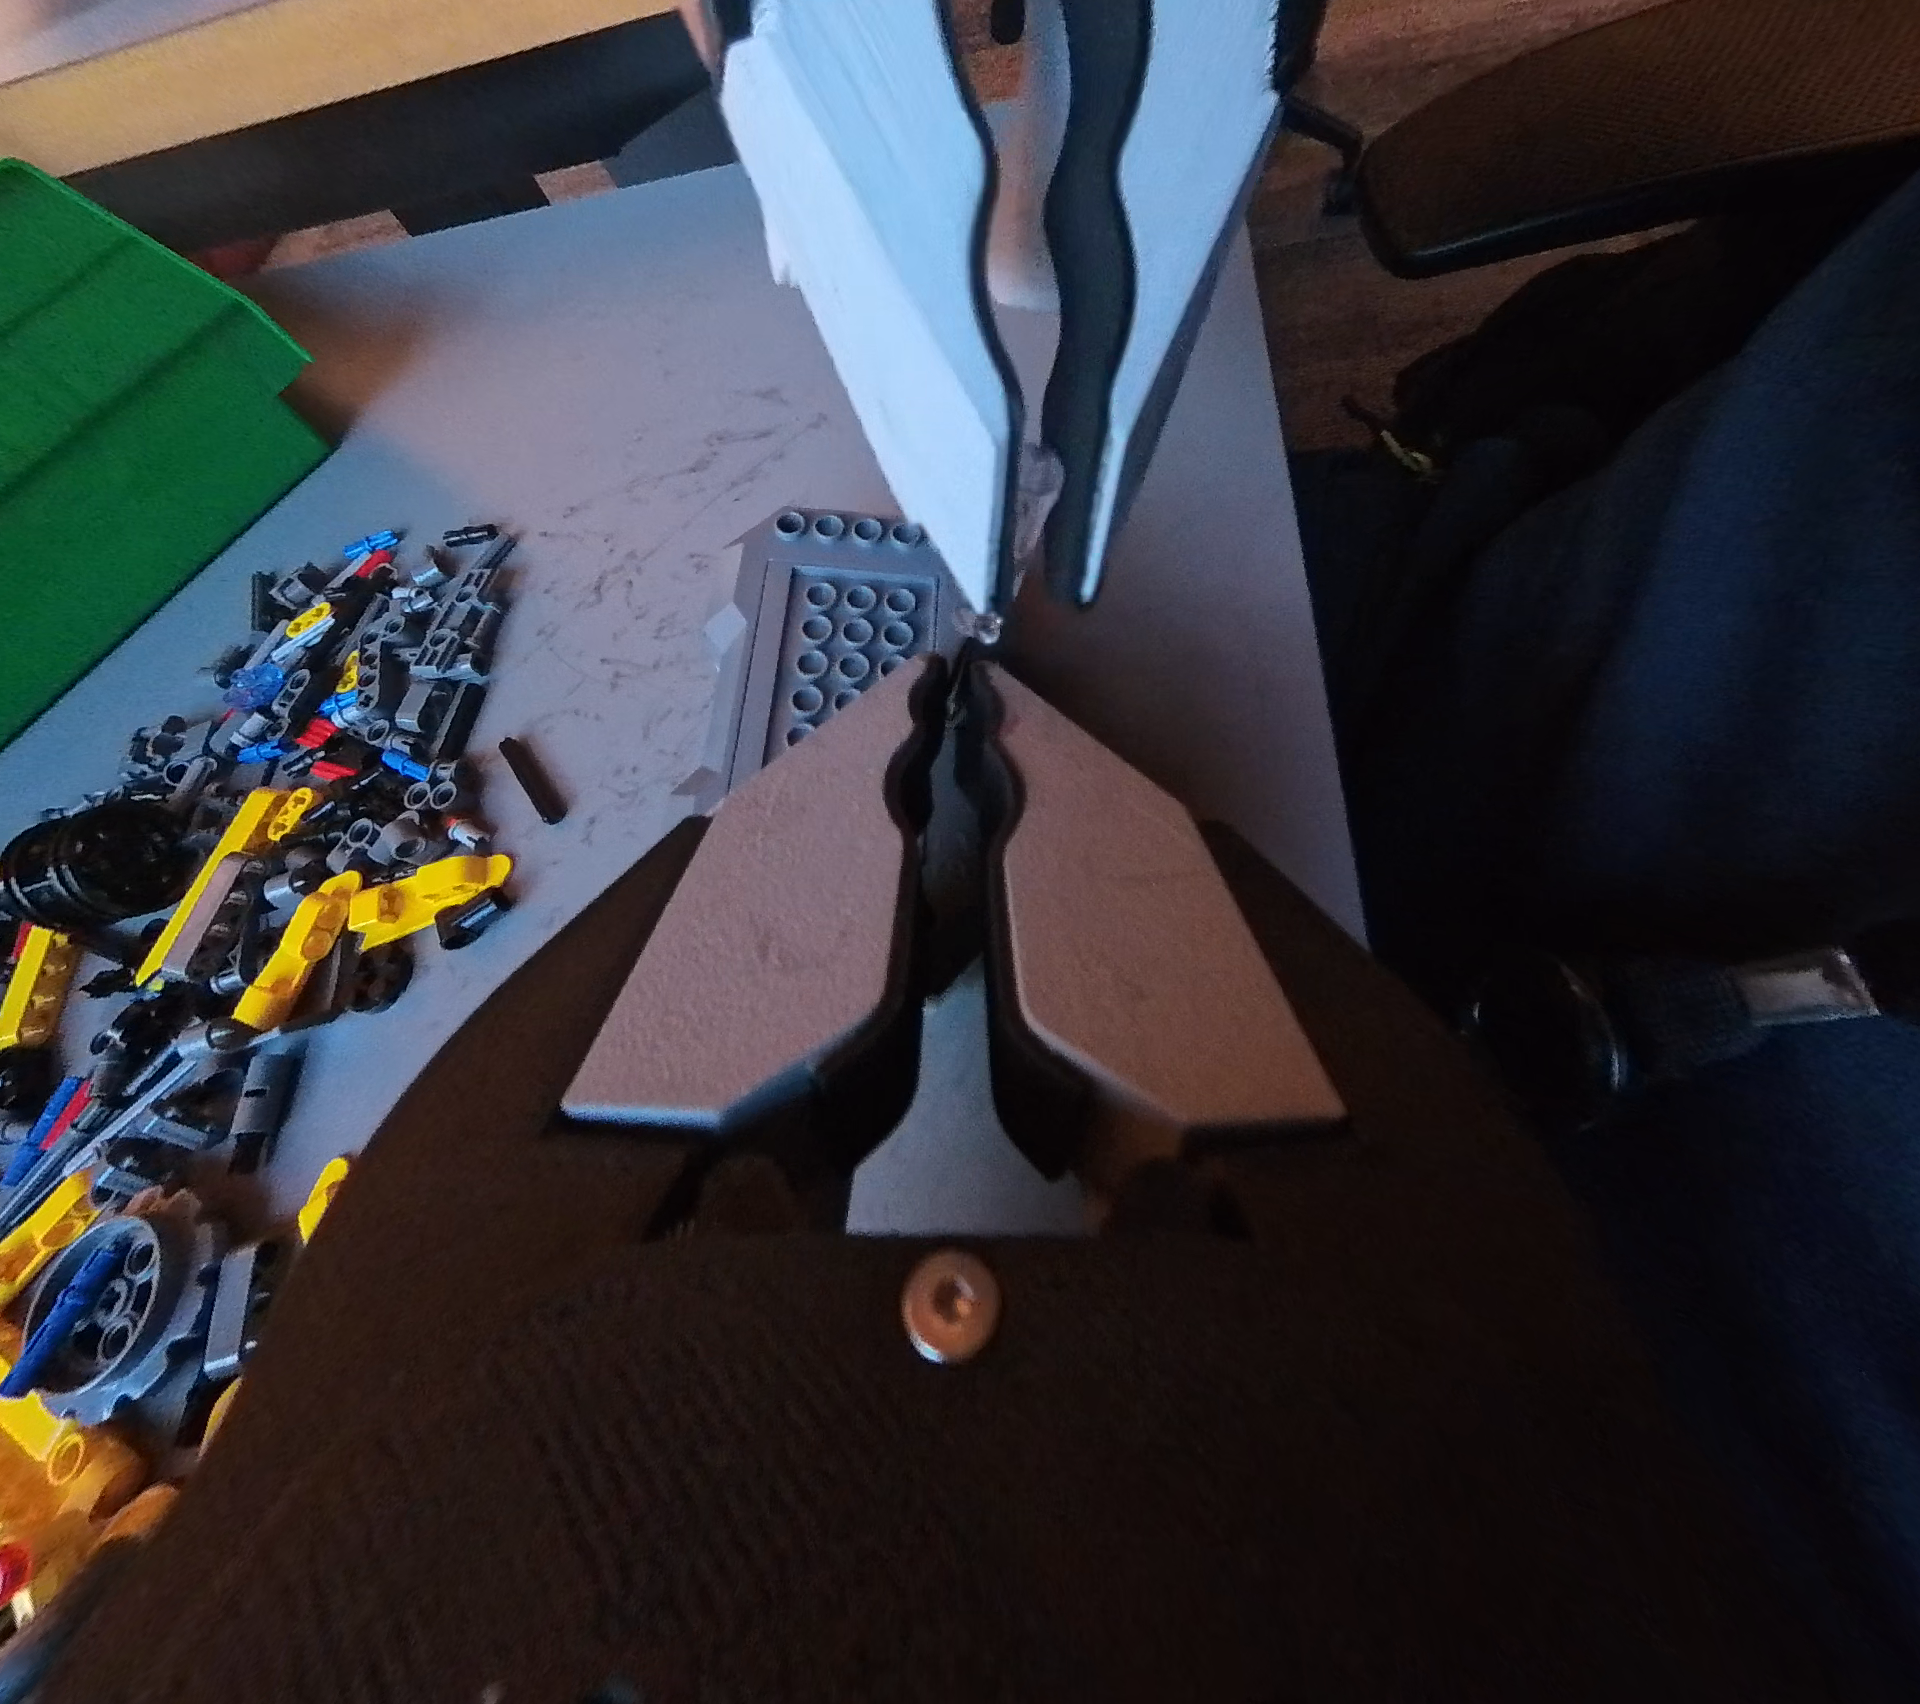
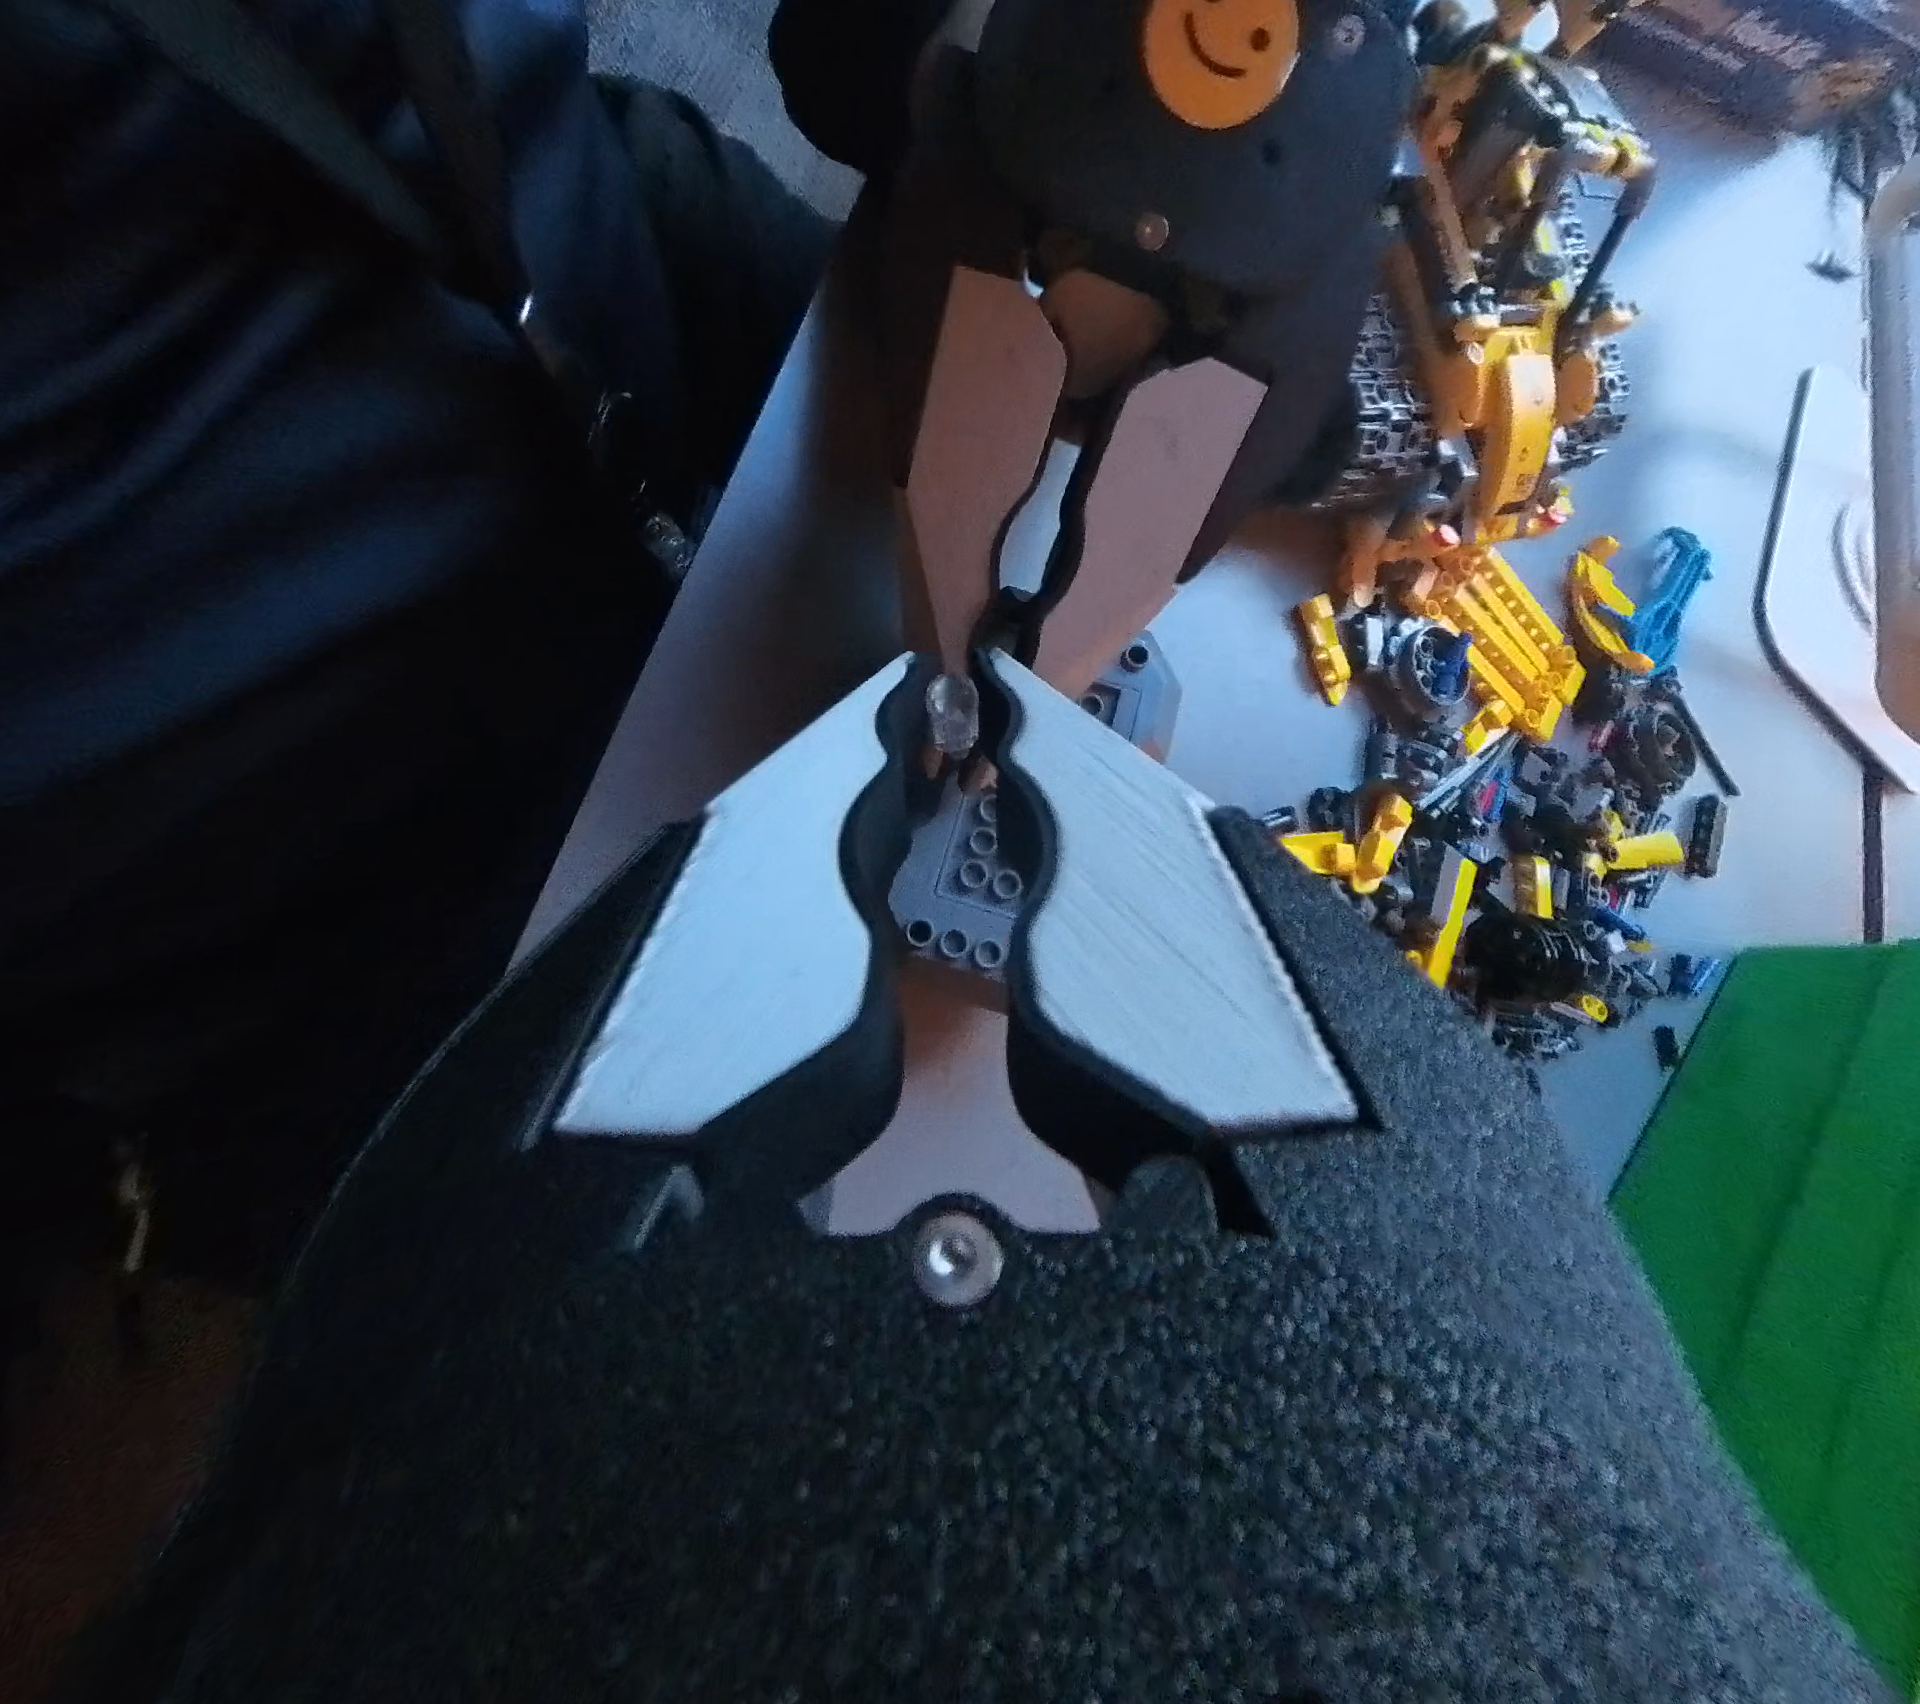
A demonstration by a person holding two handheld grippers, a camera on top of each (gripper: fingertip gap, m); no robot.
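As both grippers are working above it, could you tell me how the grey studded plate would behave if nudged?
The grey studded plate looks like rigid moulded plastic, so probably stiff and light. Lying flat on the smooth table, it would likely slide rather than roll or tip.

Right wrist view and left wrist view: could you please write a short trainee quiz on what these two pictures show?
1. True or false: the right gripper pinches a small clear piece.
2. Where does the grey studded plate lie? A) inside a box B) flat on the table, under the right gripper C) on top of a yellow model
3. Fill in: the bin beside the pile of pieces is coloured ____.
Key: 1 true; 2 B; 3 green.
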